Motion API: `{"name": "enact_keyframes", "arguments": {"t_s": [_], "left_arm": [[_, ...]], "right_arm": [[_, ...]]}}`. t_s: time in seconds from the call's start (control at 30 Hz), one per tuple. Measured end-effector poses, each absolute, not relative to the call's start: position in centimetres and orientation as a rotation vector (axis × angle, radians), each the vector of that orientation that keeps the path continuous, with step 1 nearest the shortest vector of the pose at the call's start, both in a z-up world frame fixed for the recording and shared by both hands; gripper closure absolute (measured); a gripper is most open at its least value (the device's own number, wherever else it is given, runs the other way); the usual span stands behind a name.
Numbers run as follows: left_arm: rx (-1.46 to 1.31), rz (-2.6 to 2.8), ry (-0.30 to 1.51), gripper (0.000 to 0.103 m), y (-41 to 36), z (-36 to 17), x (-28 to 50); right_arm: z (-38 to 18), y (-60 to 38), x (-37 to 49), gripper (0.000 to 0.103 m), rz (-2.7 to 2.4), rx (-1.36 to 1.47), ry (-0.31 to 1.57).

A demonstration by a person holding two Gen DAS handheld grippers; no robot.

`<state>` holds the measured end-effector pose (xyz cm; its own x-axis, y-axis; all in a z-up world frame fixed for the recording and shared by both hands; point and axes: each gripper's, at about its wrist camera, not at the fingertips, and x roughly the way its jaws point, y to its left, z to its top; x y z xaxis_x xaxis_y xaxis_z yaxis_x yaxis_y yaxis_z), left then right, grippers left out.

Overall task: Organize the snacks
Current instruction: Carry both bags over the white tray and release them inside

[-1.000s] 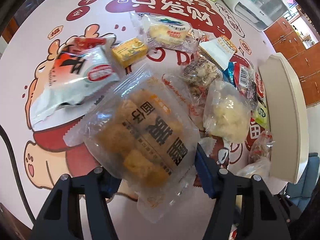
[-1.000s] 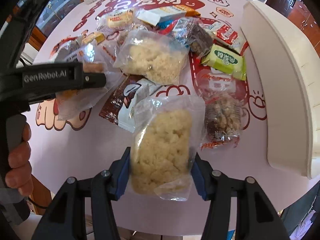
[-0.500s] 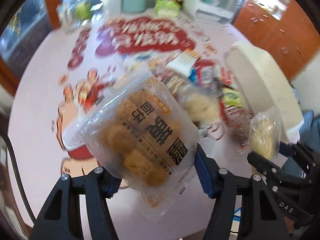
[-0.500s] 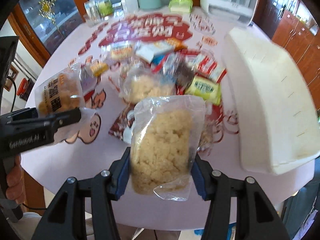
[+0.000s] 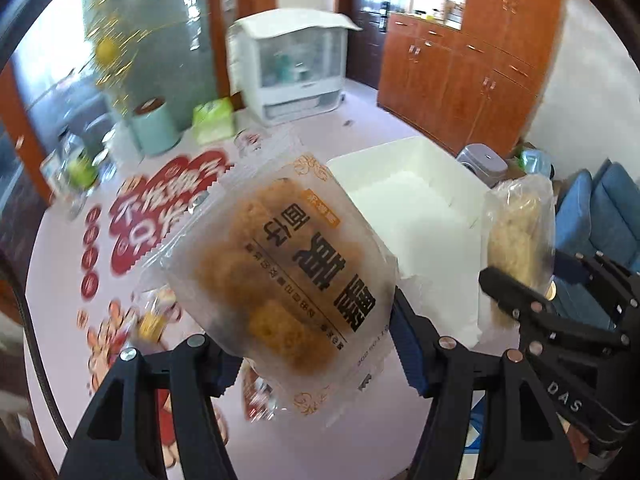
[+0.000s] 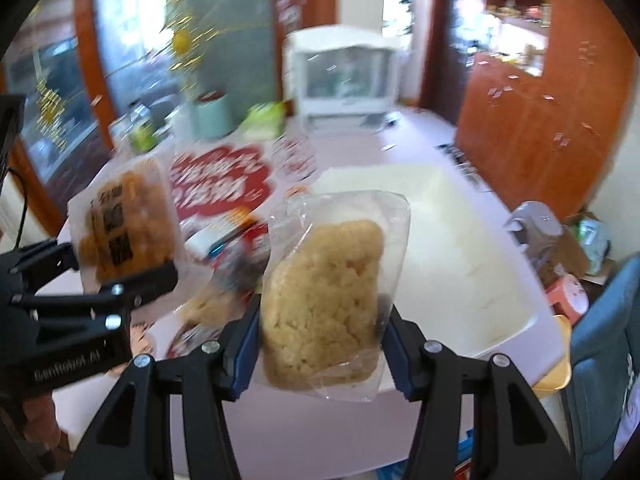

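Observation:
My left gripper (image 5: pixel 316 352) is shut on a frosted bag of golden-brown pastries (image 5: pixel 280 280) with black characters, held high above the table. My right gripper (image 6: pixel 320 344) is shut on a clear bag of pale crumbly cakes (image 6: pixel 324 300). The white bin (image 5: pixel 420 208) stands just behind and right of the pastry bag, its inside bare. In the left wrist view the right gripper (image 5: pixel 532 280) with its pale bag (image 5: pixel 520 232) hangs at the bin's right edge. In the right wrist view the left gripper (image 6: pixel 116 276) and the pastry bag (image 6: pixel 124 220) are on the left, and the white bin (image 6: pixel 460 248) lies beyond the cake bag.
Loose snack packets (image 6: pixel 224 248) lie blurred on the pink printed tablecloth (image 5: pixel 72 280). At the far end stand a white cabinet appliance (image 5: pixel 296 68), a mint canister (image 5: pixel 154 126) and a green pack (image 5: pixel 214 120). Wooden cupboards (image 5: pixel 460 80) and a blue seat (image 5: pixel 608 220) flank the right side.
Both grippers have risen from the table with their bags and swung toward the white bin, whose open inside now shows. The snack pile has dropped low in view. Both grips are unchanged.

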<state>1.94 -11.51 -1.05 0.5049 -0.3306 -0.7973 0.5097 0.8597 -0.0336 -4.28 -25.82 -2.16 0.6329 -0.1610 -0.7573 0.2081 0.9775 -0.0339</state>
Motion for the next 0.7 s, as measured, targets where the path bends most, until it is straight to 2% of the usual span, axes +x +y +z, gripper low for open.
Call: {"name": "enact_keyframes", "arguments": {"t_s": [0.33, 0.7], "left_arm": [[0.341, -0.48, 0.862, 0.039, -23.2, -1.5, 5.0], [0.471, -0.425, 0.903, 0.036, -30.5, -5.1, 7.3]], "right_arm": [[-4.4, -35.4, -2.7, 0.048, -0.346, 0.113, 0.885], [-7.9, -40.6, -0.9, 0.048, -0.345, 0.133, 0.957]]}}
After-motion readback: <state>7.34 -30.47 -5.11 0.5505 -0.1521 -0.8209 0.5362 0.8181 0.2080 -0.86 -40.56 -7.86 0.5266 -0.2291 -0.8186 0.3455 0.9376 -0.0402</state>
